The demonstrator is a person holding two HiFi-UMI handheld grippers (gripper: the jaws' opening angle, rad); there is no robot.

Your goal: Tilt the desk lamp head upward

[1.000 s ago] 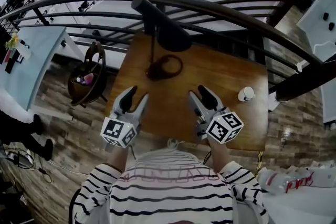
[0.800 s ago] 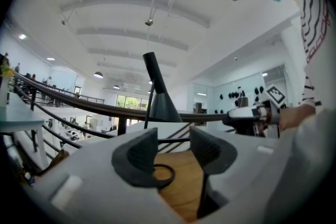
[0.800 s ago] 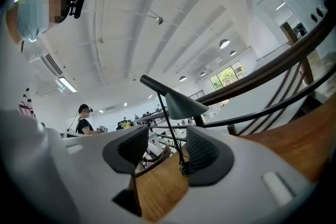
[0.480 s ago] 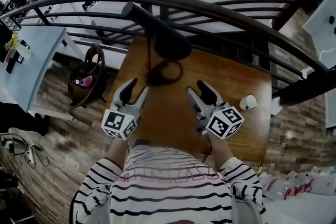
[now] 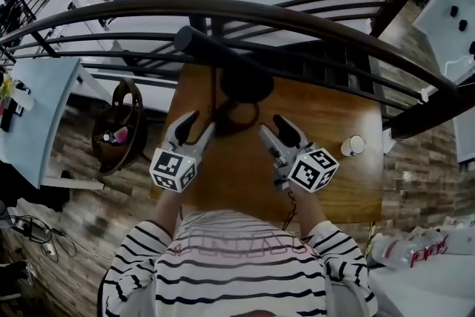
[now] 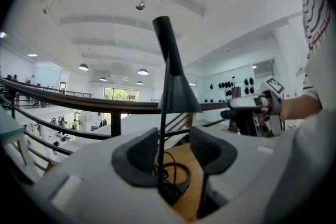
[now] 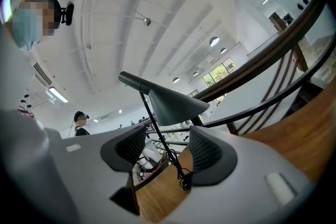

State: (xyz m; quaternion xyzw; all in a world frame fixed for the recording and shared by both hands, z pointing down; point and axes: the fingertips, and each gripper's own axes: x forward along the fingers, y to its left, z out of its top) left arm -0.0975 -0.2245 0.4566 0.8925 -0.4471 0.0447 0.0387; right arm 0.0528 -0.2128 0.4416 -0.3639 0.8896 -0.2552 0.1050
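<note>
A black desk lamp stands at the back of the wooden table [image 5: 338,185]. Its cone-shaped head [image 5: 241,79] points down over the round base [image 5: 236,116], where the cord lies coiled. My left gripper [image 5: 200,122] is open just left of the base and holds nothing. My right gripper [image 5: 272,126] hovers just right of the base; its jaws are opening and are empty. The left gripper view shows the lamp head [image 6: 176,89] and thin stem [image 6: 160,139] beyond the open left gripper [image 6: 170,153]. The right gripper view shows the lamp head [image 7: 169,102] ahead of the right gripper [image 7: 167,148].
A dark curved railing [image 5: 312,17] runs right behind the table, over a drop to a lower floor. A white cup [image 5: 352,145] stands near the table's right edge. A brown basket [image 5: 119,131] sits on the floor to the left.
Both grippers have moved forward to either side of the lamp base. The right jaws have spread a little wider. The lamp has not moved.
</note>
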